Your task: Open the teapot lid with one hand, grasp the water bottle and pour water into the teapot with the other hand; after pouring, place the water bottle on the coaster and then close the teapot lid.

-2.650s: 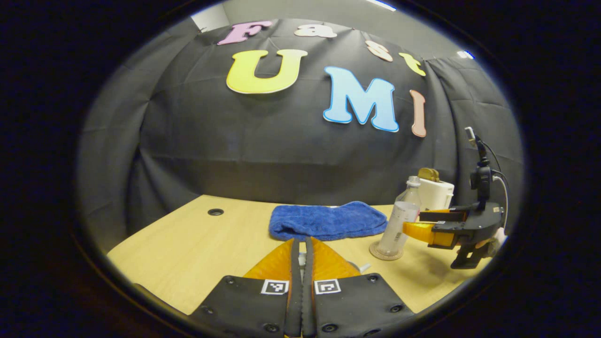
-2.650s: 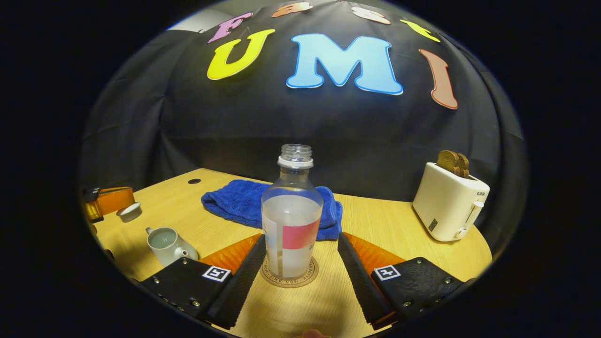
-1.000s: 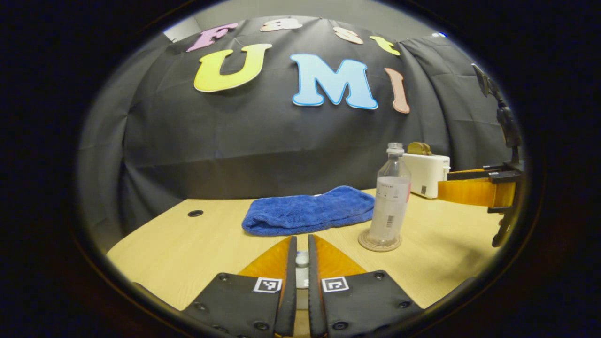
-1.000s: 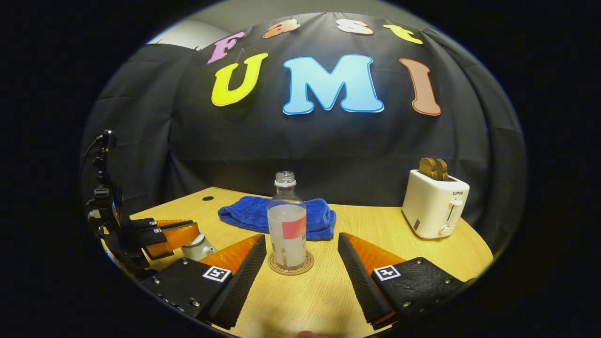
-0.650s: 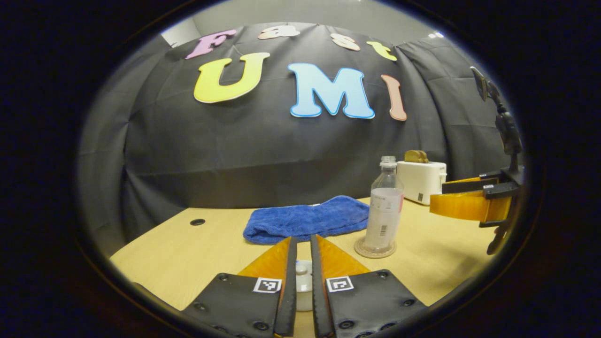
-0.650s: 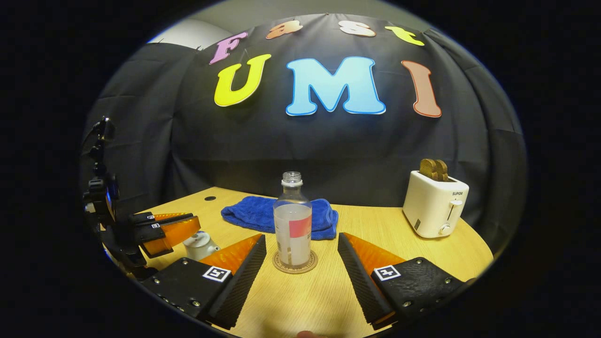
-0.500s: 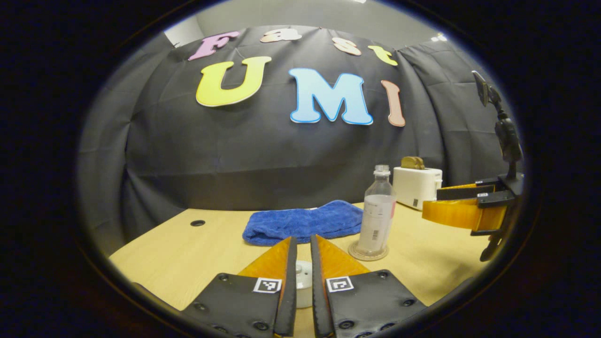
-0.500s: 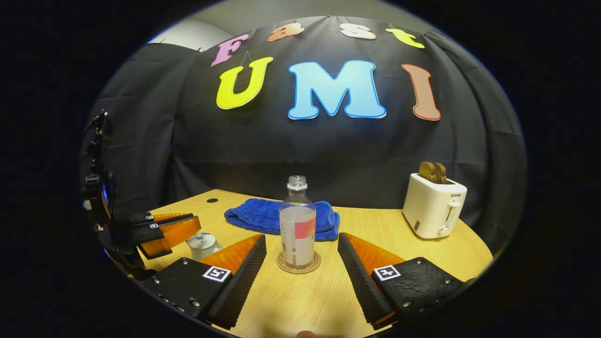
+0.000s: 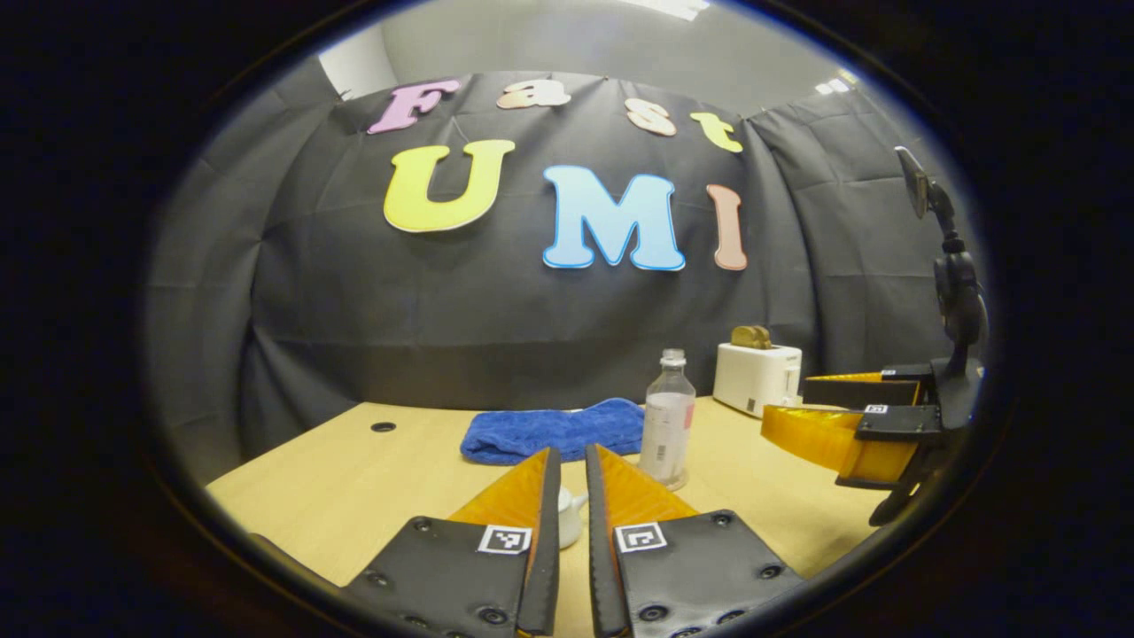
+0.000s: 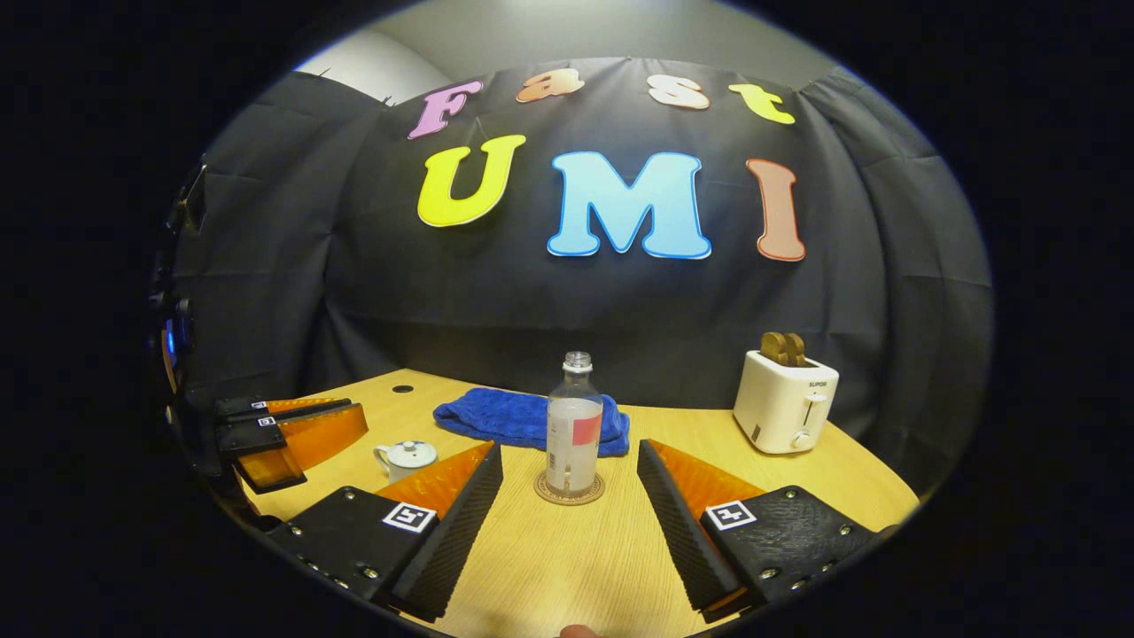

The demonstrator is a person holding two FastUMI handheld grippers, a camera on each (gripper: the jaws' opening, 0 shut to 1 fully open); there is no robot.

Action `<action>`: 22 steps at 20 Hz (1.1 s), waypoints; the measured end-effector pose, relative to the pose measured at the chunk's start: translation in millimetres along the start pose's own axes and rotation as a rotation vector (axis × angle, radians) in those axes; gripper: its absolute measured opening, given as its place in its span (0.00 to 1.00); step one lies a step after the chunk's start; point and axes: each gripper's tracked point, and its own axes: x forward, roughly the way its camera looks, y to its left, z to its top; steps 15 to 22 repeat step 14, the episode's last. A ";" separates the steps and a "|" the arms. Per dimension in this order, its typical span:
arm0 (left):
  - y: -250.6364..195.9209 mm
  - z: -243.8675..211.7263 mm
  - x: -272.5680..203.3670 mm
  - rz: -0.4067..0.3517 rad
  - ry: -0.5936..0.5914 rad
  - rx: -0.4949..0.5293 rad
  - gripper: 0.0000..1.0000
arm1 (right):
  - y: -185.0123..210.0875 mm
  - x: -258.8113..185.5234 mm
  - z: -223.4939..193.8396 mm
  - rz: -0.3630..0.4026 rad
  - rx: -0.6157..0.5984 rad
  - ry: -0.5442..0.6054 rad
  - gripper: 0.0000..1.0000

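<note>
Black cloth drapes the whole back of the booth, with a pale grey wall showing above it, and a light wooden table (image 10: 780,478) spreads out in front. Middle of the table, the water bottle (image 10: 573,425) stands upright on its round coaster (image 10: 569,489), cap off, partly filled. Just behind the bottle lies a rumpled blue towel (image 10: 496,416), and well off to the bottle's right sits a white toaster (image 10: 784,403) with two brown slices poking up. Left of the bottle, the small white teapot (image 10: 406,457) rests on the wood with its lid (image 10: 407,448) on. The right gripper (image 10: 567,470) hangs spread wide, empty, the bottle beyond its tips. The left gripper (image 9: 567,478) is nearly closed with a thin gap, grasping nothing, the teapot (image 9: 567,518) peeking through that gap. A cable hole (image 9: 383,427) dots the table's far left.
</note>
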 end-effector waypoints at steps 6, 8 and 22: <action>-12.0 11.7 -45.3 0.005 -0.037 0.010 0.21 | 6.2 -40.4 -6.2 -0.025 0.020 -0.030 0.95; -16.9 12.8 -56.0 0.003 -0.044 0.001 0.25 | 5.4 -49.3 -8.6 -0.030 0.031 -0.030 0.95; -24.2 7.8 -62.7 -0.003 -0.045 -0.017 0.25 | -2.2 -59.0 -12.0 -0.069 0.026 -0.049 0.95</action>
